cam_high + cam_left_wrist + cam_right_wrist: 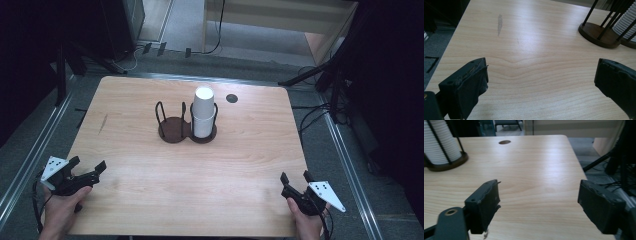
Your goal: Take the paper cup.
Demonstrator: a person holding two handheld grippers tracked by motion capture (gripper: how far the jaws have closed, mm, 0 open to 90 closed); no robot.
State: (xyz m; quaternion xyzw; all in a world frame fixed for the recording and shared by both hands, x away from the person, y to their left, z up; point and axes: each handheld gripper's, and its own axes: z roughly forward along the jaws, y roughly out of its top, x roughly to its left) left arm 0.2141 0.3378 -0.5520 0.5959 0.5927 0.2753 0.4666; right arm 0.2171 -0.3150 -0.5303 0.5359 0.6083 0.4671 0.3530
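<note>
Surface: wooden table (150,200), with a dim floor and cables around it.
Cup stack: we see white paper cups (203,112) standing upright in the right ring of the holder, at the table's middle.
Holder: the dark two-ring rack (175,131) has its left ring empty.
Left gripper (89,169): jaws spread, holding nothing, near the front left edge.
Right gripper (295,177): jaws spread, empty, near the front right corner.
Advice: we should approach the top cup level and pinch only its rim.

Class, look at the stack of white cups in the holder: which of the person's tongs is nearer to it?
Right, narrowly. The right tongs sit near the table's front right corner; the left tongs sit at the front left, with the stack of white cups right of centre.
</note>
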